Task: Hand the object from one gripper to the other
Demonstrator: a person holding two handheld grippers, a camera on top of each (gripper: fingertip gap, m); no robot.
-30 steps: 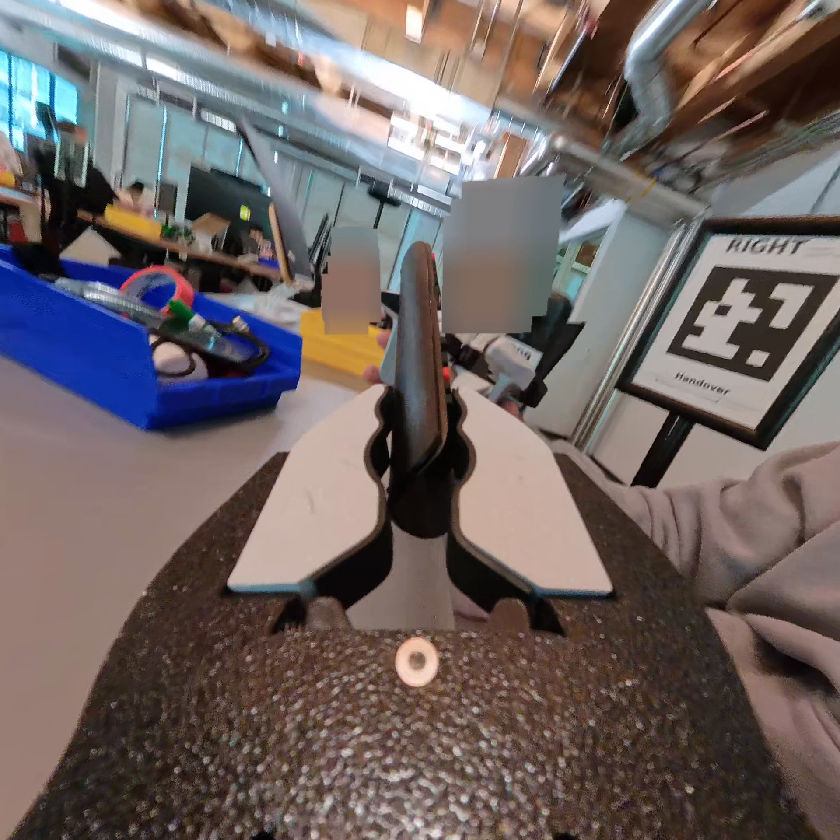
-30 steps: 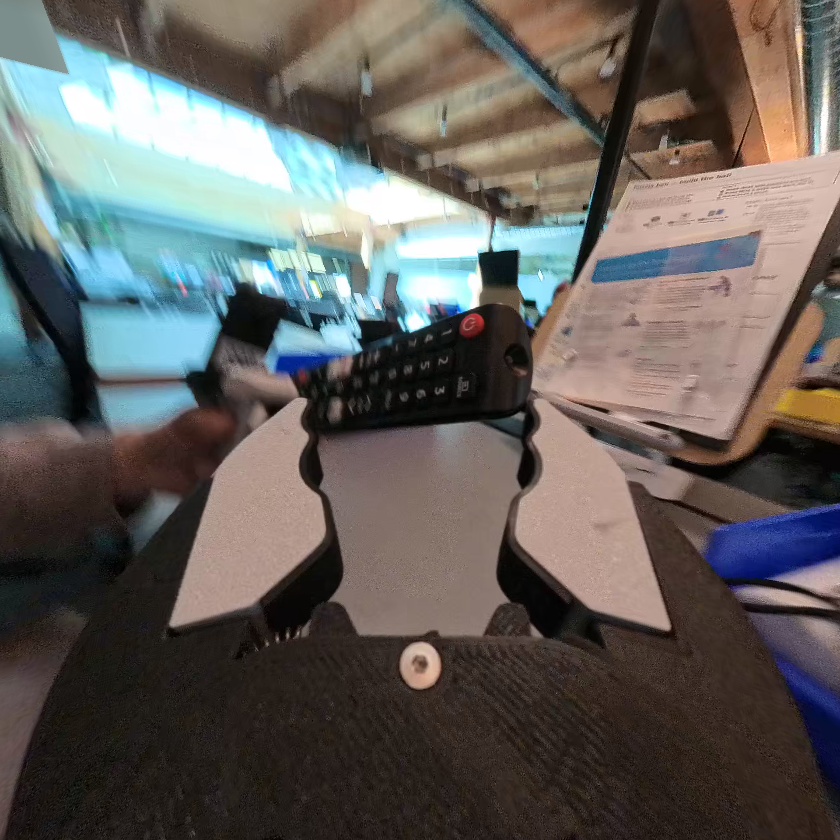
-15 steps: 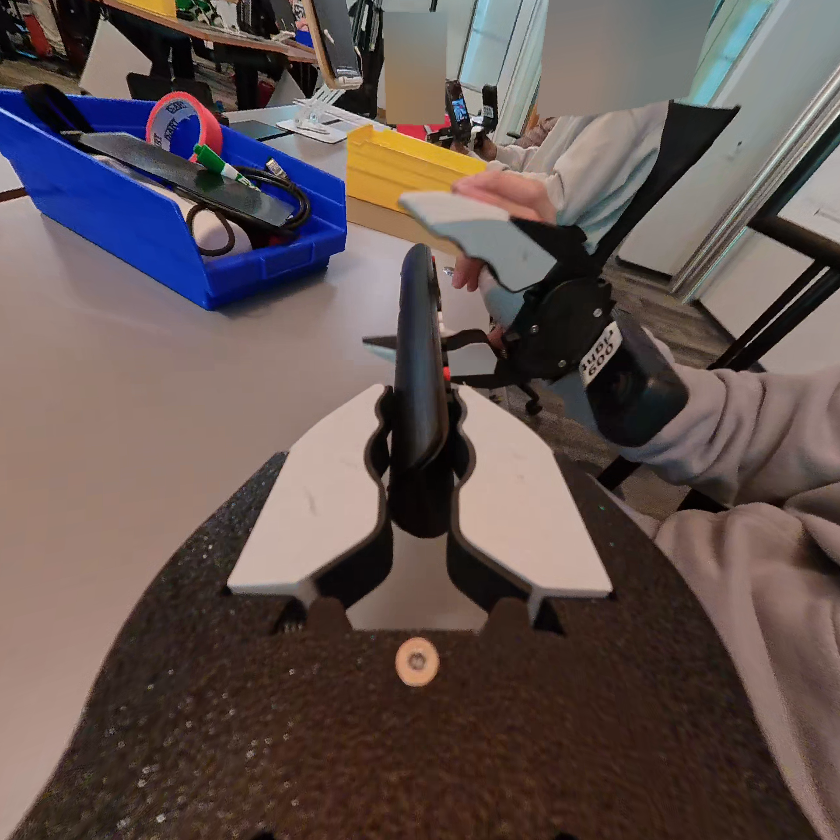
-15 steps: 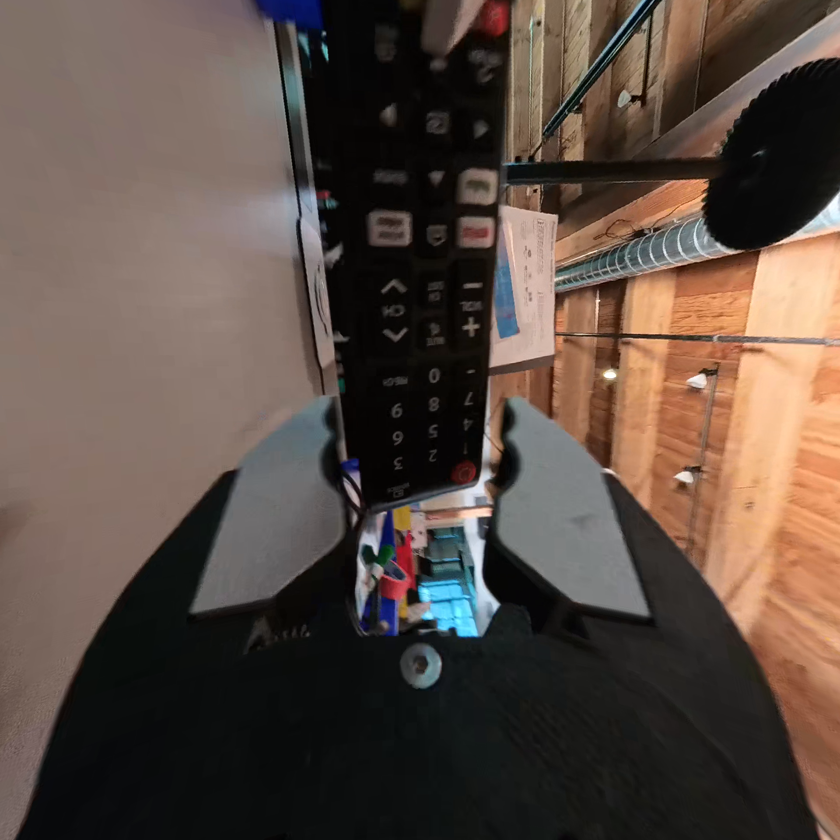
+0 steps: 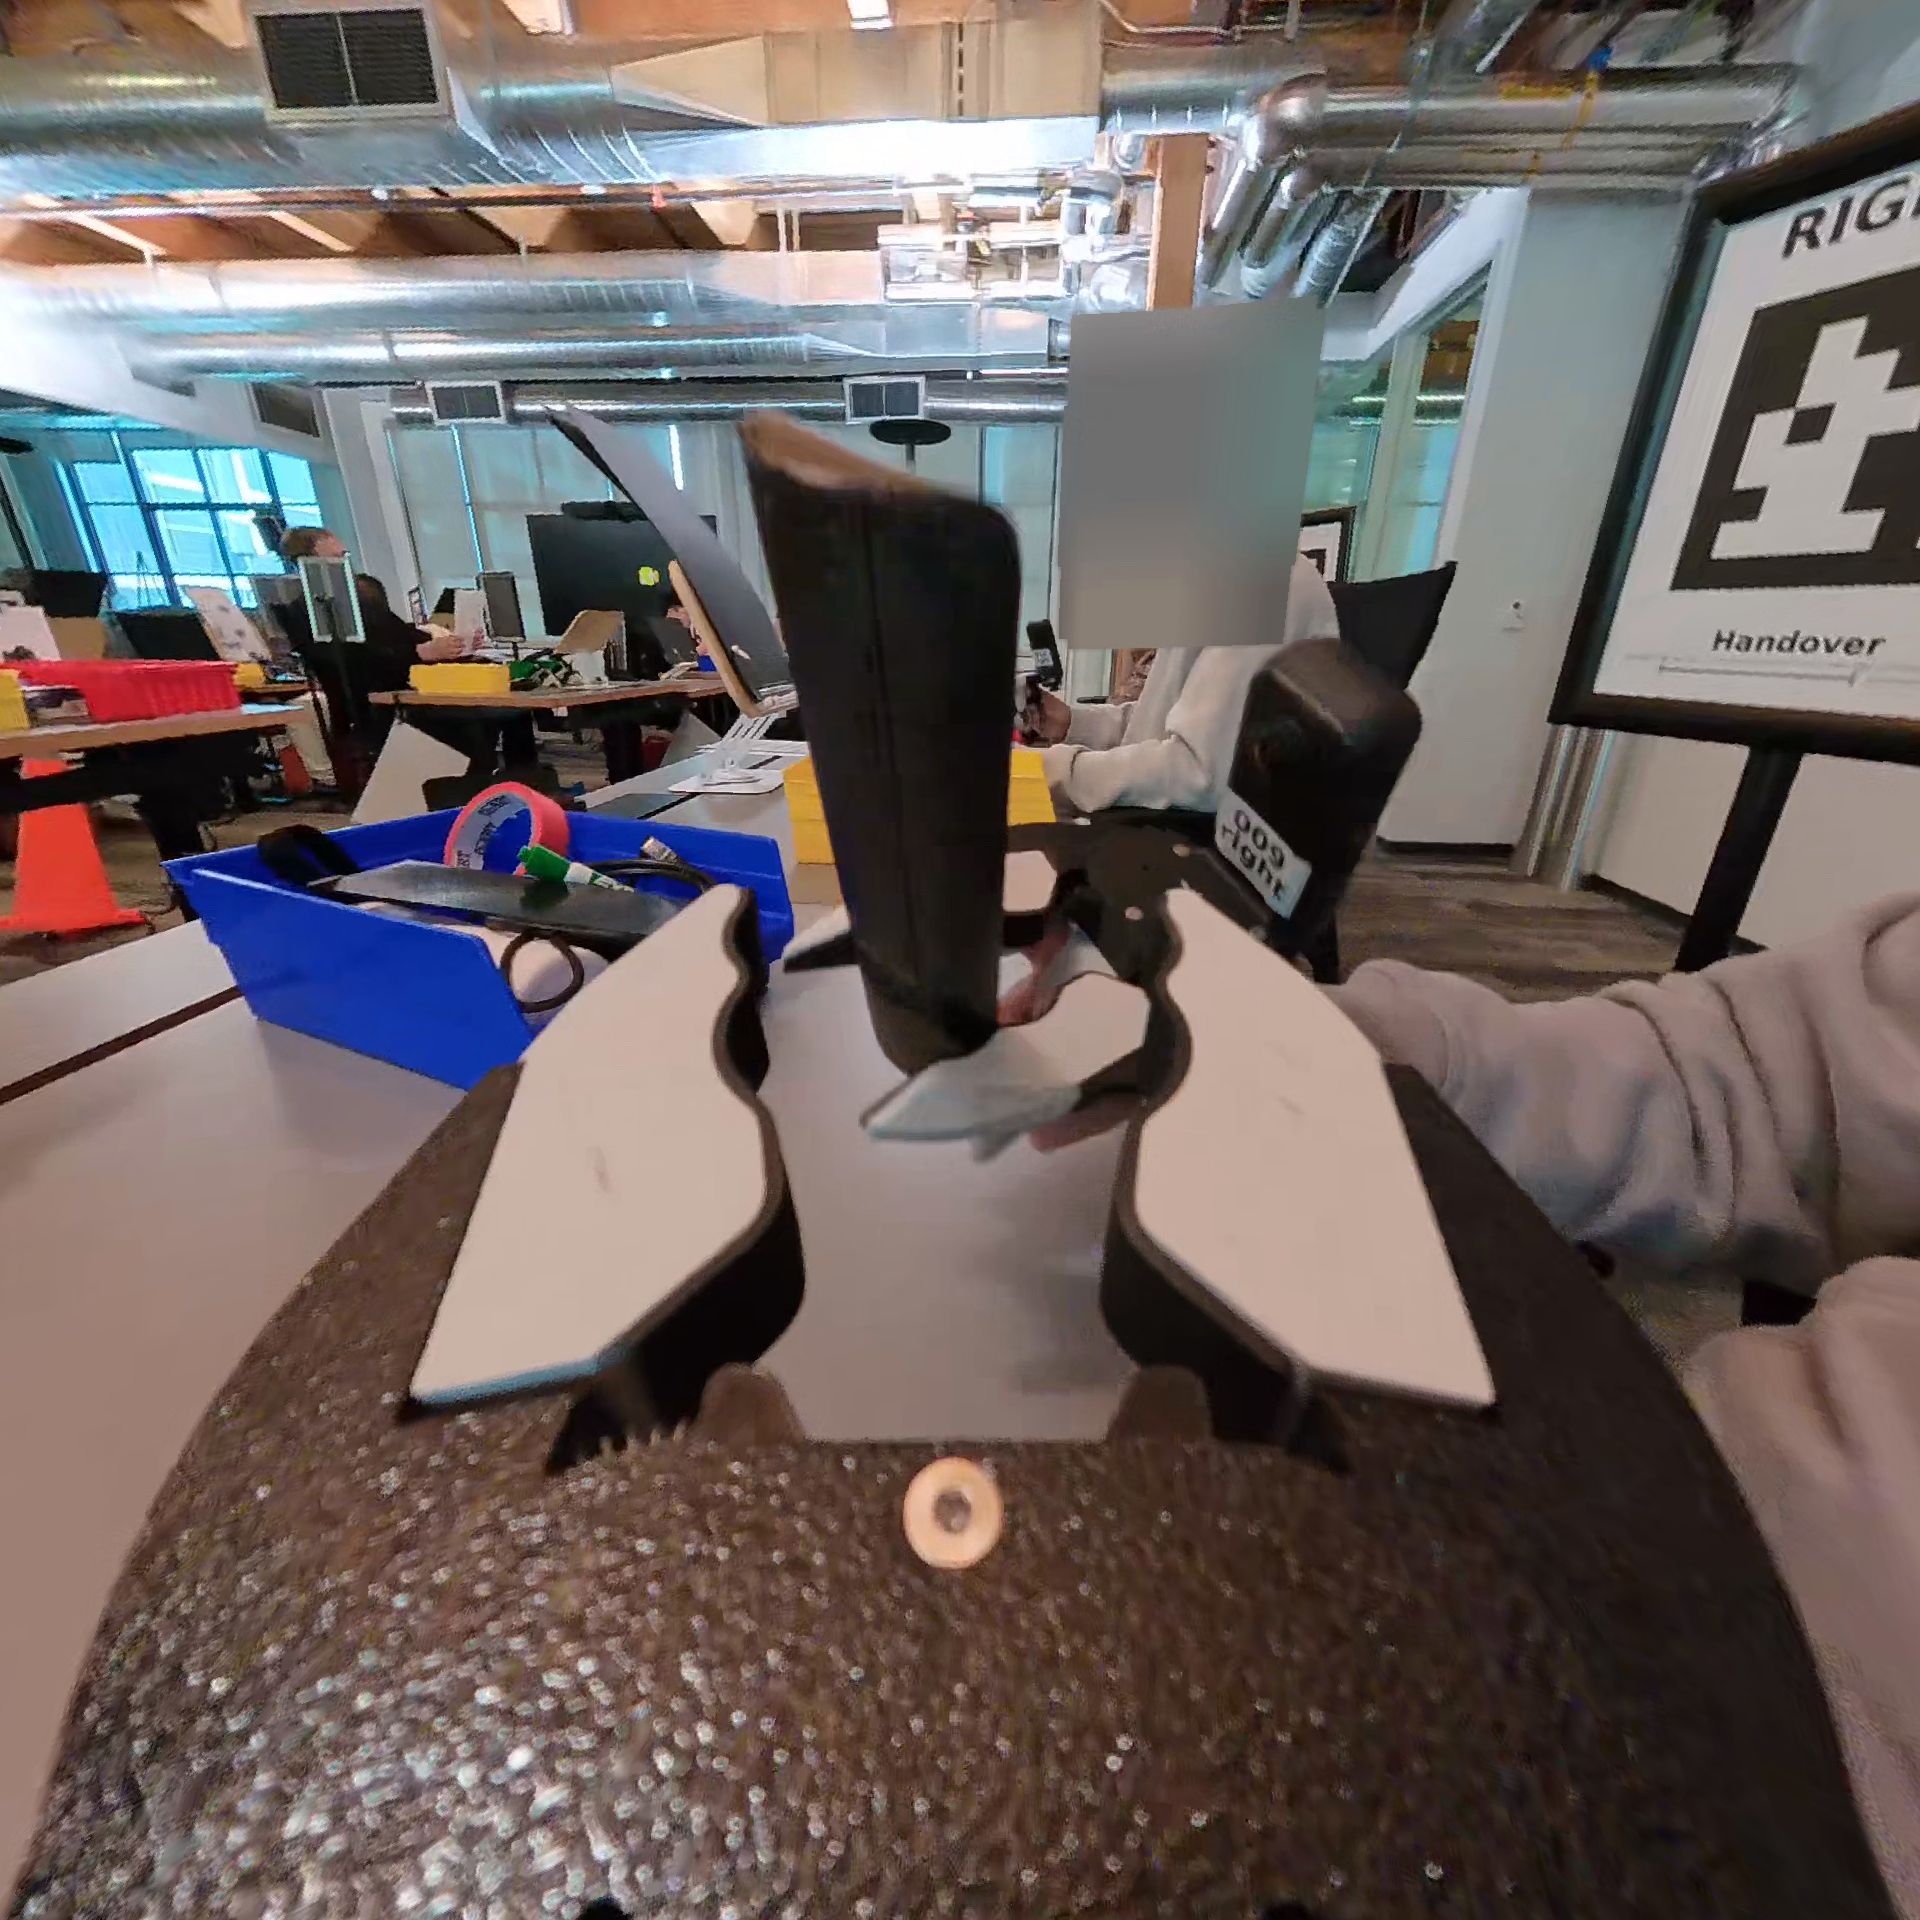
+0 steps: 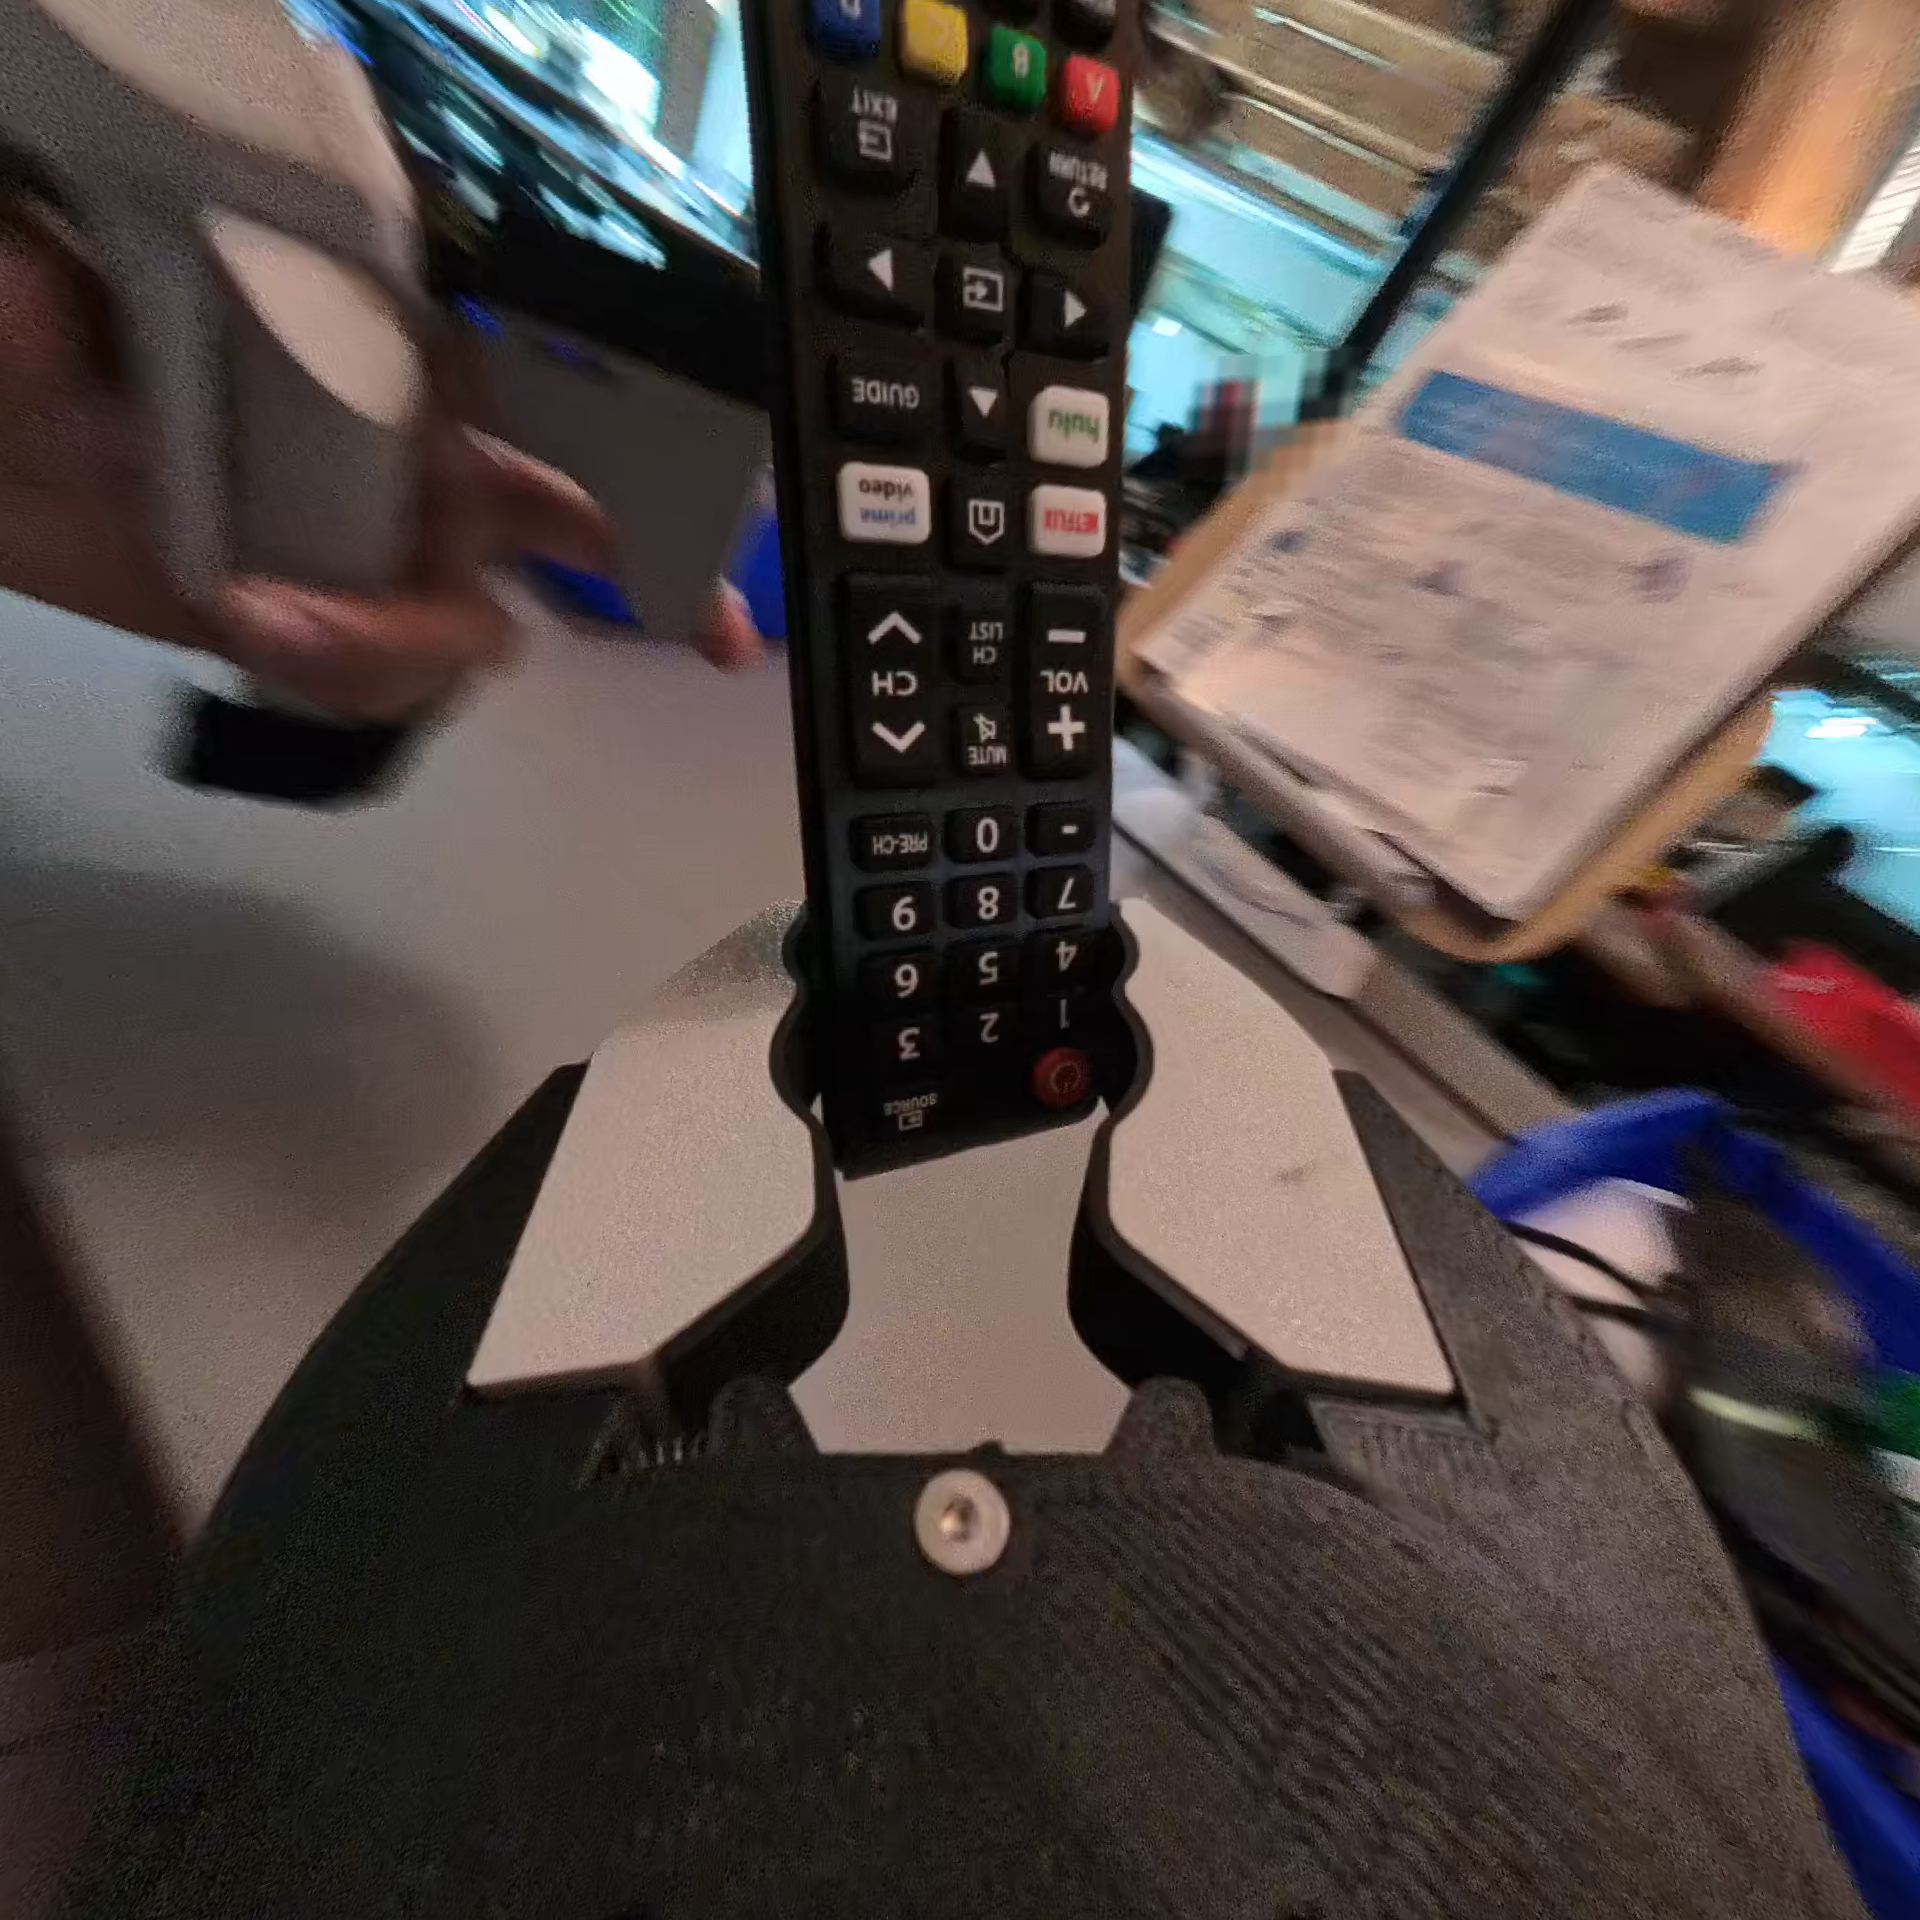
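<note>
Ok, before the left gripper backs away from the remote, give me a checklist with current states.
1. Right gripper shut on remote: ok, fingers press both edges.
2. Left gripper released: ok, jaws wide apart, remote untouched.
3. Grip placement: not ok, only the end is held, most overhangs.
4. Retreat path over table: ok.
5. Grip firmness: cannot tell.

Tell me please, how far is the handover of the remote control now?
Nearly done. The right gripper is shut on the remote control at its lower end, its jaws pressed to both edges. The left gripper is open, its jaws wide and clear of the remote's black back. Left: probably only drawing the two grippers apart.
</note>
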